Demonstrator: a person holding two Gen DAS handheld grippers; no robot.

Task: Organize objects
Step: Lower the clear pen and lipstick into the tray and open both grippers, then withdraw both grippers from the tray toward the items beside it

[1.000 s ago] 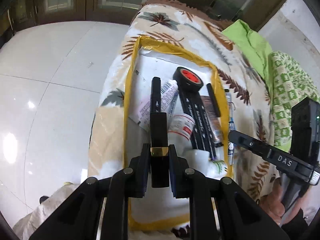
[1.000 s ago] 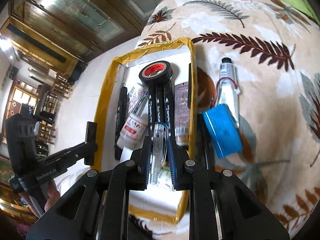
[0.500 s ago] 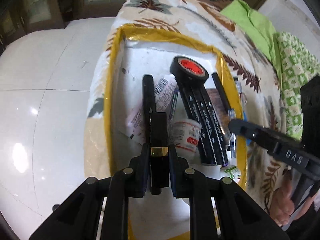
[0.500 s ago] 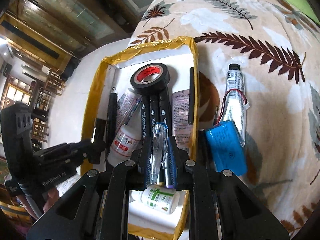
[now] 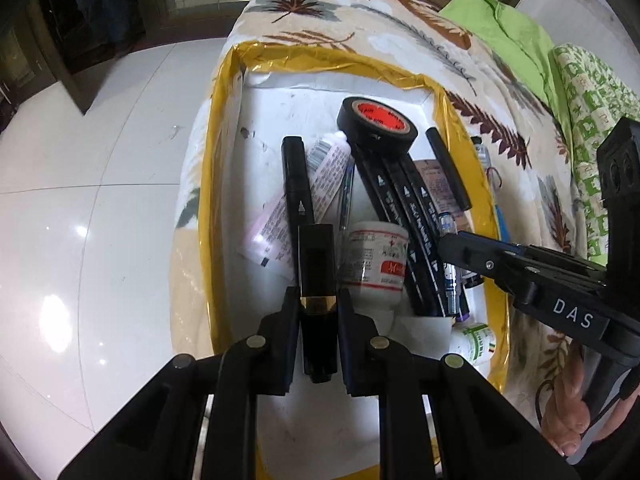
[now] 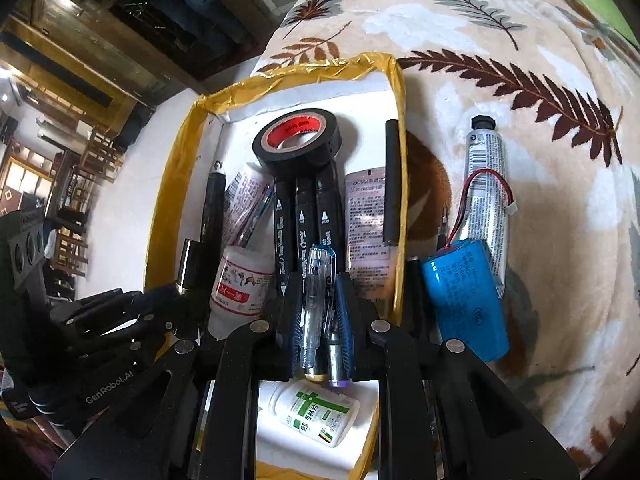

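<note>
A white box with a yellow taped rim lies on a leaf-patterned blanket. Inside are a black tape roll, three black markers, a white red-labelled bottle and a green-labelled bottle. My left gripper is shut on a black tube with a gold band, low over the box's near left part. My right gripper is shut on a clear pen with a blue clip and a second pen beside it, over the box's near right part.
A blue battery pack with red wire and a silver tube with a black cap lie on the blanket right of the box. Green cloth sits at the far right. White tiled floor lies left of the bed edge.
Both grippers have sunk toward the box and drawn closer to its contents. Each keeps the same hold on its item.
</note>
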